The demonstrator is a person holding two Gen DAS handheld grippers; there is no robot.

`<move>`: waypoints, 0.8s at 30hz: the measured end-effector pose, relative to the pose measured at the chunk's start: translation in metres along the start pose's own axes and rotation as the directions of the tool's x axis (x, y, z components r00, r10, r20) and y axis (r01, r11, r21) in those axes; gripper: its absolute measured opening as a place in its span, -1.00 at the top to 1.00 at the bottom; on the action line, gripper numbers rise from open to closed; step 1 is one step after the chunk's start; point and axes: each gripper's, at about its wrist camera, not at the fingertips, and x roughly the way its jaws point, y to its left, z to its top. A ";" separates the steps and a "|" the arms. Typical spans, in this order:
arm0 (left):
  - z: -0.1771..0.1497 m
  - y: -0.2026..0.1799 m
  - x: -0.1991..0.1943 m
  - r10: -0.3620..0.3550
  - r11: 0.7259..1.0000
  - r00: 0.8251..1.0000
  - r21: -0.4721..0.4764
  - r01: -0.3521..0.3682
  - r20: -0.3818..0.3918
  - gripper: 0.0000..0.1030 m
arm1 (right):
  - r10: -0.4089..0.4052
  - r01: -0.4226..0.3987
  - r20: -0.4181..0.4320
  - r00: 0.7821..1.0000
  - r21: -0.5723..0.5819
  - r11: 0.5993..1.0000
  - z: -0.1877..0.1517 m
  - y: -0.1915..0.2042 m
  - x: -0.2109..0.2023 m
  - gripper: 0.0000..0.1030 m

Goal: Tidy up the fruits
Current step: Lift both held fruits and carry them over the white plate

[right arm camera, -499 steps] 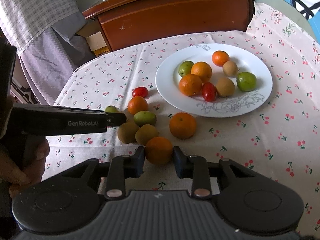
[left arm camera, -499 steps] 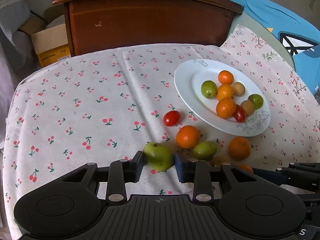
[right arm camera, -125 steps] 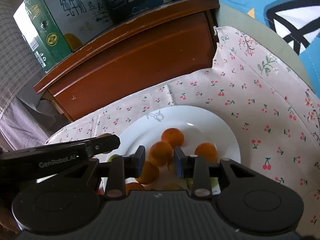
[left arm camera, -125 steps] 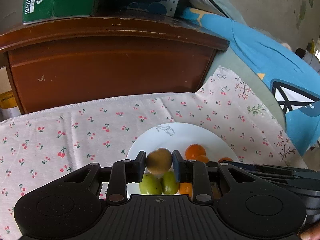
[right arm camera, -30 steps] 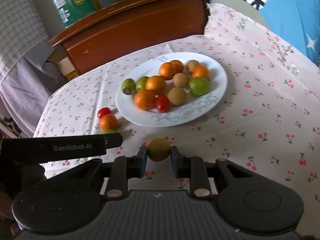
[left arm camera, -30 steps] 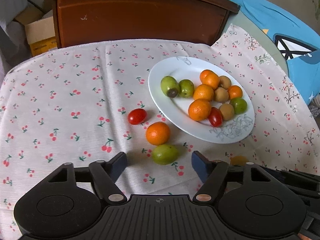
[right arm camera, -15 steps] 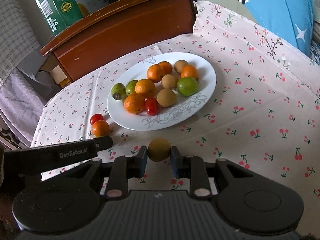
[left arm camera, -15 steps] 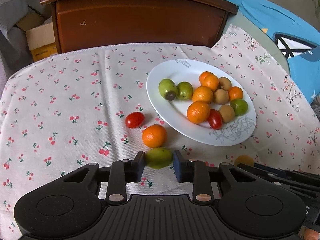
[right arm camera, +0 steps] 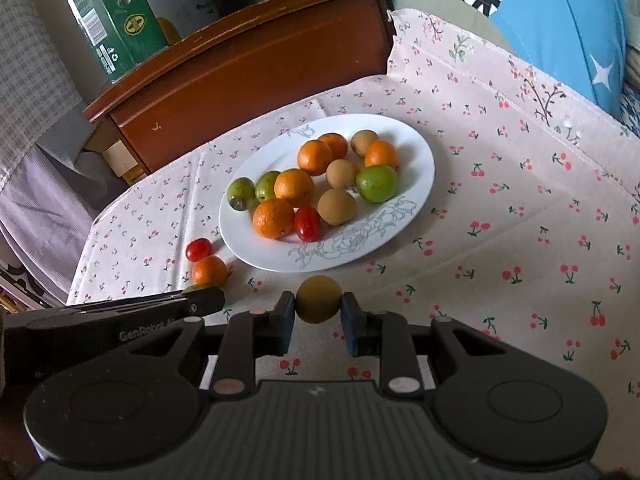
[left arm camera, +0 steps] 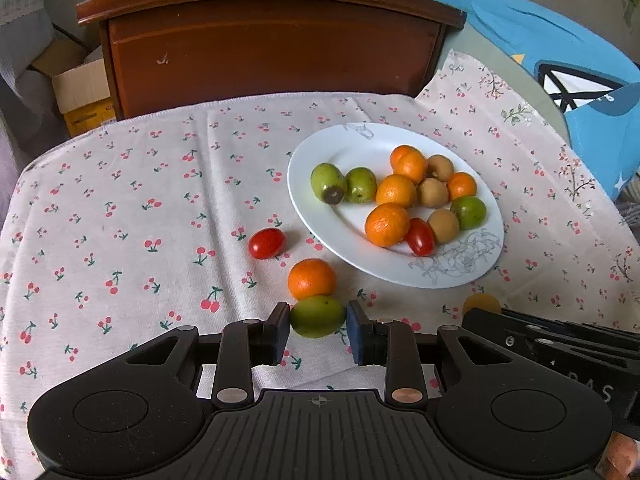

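A white plate (left arm camera: 472,276) (right arm camera: 420,160) on the cherry-print cloth holds several oranges, green fruits, brown fruits and a red tomato. My left gripper (left arm camera: 318,322) is shut on a green fruit (left arm camera: 317,316) near the front, just below a loose orange (left arm camera: 312,279). A loose red tomato (left arm camera: 267,243) lies left of the plate. My right gripper (right arm camera: 318,312) is shut on a yellow-brown fruit (right arm camera: 319,298), held in front of the plate. The loose orange (right arm camera: 209,270) and tomato (right arm camera: 198,249) also show in the right wrist view.
A brown wooden cabinet (left arm camera: 272,40) stands behind the table, with a green carton (right arm camera: 116,20) on top. A cardboard box (left arm camera: 80,92) sits on the floor at the left. A blue cloth (left arm camera: 560,60) lies at the right. The right gripper's body (left arm camera: 560,344) lies low at right.
My left gripper closed on the green fruit over the last second. My right gripper keeps its yellow-brown fruit and has risen, the plate now looking farther off.
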 end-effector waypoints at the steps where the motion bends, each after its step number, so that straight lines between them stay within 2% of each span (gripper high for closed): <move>1: 0.000 -0.001 -0.002 -0.003 1.000 1.000 0.001 0.003 0.004 0.47 | 0.004 -0.004 0.002 1.000 0.002 1.000 0.001 0.000 0.000 0.52; 9: 0.008 -0.001 -0.020 -0.039 0.999 0.997 -0.005 0.039 0.065 0.47 | 0.025 -0.025 0.036 0.999 0.014 1.000 0.008 -0.003 -0.008 0.52; 18: 0.026 0.010 -0.049 -0.106 0.993 0.978 -0.031 0.113 0.180 0.47 | 0.049 -0.053 0.093 0.995 0.049 0.997 0.020 -0.011 -0.019 0.52; 24: 0.028 0.012 -0.053 -0.111 0.992 0.974 -0.036 0.120 0.196 0.47 | 0.049 -0.054 0.090 0.995 0.051 0.997 0.020 -0.012 -0.018 0.52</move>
